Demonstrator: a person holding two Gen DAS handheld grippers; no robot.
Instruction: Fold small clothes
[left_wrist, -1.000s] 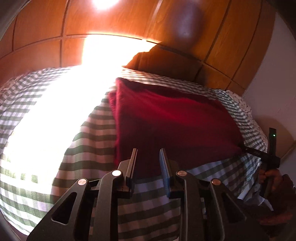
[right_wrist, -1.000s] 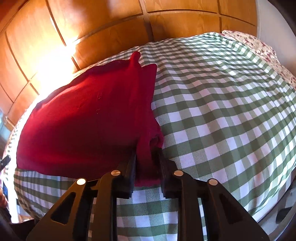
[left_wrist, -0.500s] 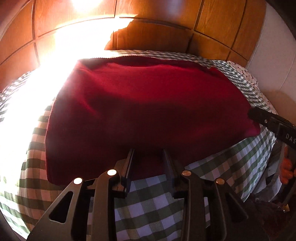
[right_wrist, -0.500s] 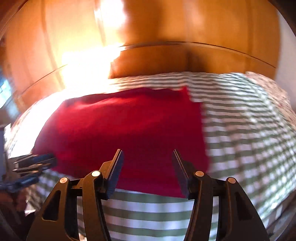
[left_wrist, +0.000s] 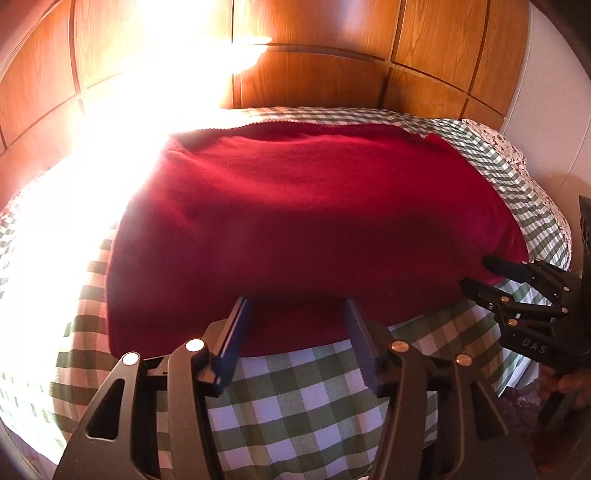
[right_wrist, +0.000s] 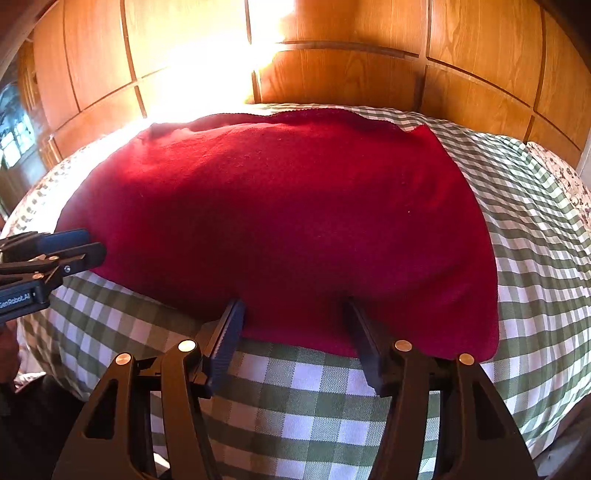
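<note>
The garment (left_wrist: 303, 218) was deep red, plain. The bedcover (left_wrist: 295, 398) under it was a green-and-white check; a floral print (right_wrist: 565, 177) showed at its far corner. The panelling (right_wrist: 461, 48) was orange-brown wood. Both hand-held grippers (left_wrist: 297, 328) (right_wrist: 293, 325) were black with blue pads

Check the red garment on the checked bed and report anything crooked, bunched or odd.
The red garment lies mostly flat on the checked bedcover. Only its far edge looks uneven: a small bump at the far left corner and a notch near the far right corner. Strong glare hides the bed's left side.
</note>
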